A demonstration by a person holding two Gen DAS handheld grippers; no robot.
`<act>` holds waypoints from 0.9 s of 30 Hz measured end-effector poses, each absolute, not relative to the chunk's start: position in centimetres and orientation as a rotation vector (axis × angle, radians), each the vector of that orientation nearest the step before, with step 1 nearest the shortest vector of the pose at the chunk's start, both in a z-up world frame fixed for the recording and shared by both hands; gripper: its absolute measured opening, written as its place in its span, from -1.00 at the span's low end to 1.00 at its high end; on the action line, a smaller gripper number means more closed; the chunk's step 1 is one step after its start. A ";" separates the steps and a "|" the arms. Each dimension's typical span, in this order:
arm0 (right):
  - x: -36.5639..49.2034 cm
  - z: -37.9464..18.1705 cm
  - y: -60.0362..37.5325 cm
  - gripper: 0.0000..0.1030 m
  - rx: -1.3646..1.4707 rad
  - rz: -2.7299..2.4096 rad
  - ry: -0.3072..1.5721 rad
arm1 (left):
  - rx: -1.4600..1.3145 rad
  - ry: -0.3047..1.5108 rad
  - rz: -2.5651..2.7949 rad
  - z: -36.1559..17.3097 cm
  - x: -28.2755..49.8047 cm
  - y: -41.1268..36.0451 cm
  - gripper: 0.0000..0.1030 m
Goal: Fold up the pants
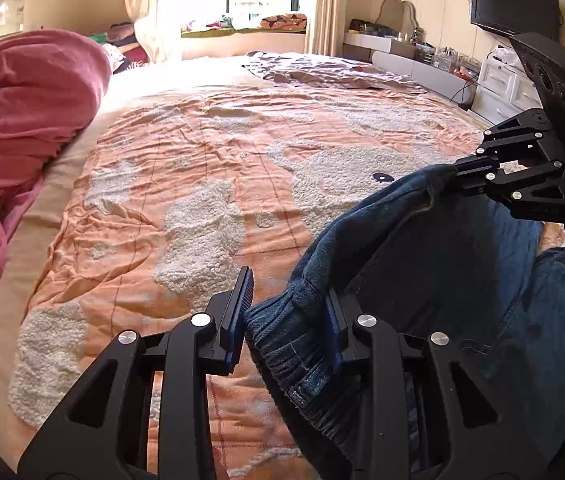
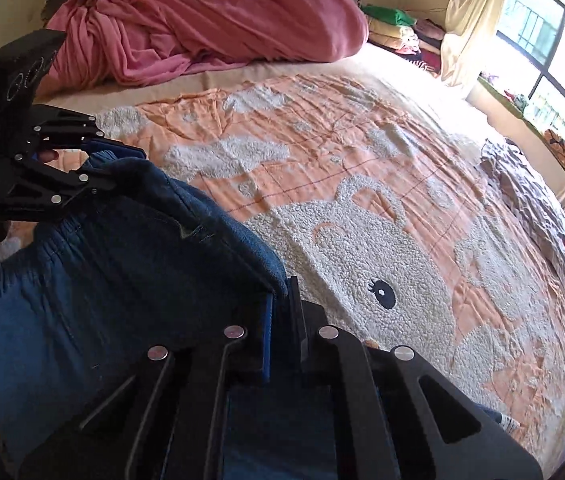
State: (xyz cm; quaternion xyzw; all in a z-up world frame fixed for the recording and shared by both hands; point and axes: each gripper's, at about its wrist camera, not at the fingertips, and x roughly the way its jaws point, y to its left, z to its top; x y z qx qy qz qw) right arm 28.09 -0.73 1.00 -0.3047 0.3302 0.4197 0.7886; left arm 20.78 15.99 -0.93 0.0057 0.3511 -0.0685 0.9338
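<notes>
Dark blue denim pants with an elastic waistband hang lifted over an orange bed blanket that has white fluffy bear shapes. In the left wrist view my left gripper is shut on the bunched waistband, which fills the gap between its blue pads. At the right of that view my right gripper pinches another edge of the pants. The right wrist view shows the right gripper shut on a fold of the pants, with the left gripper holding the waistband at the upper left. The fabric sags between the two.
A bunched pink duvet lies along the bed's left side, seen also as the pink duvet. A crumpled grey-brown cloth lies at the far end near the window. A white dresser and a wall TV stand at the right.
</notes>
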 end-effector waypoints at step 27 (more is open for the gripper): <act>4.6 -3.2 -7.5 -0.89 -0.456 0.959 0.774 | 0.381 0.572 -0.324 -0.4 2.9 8.8 -0.45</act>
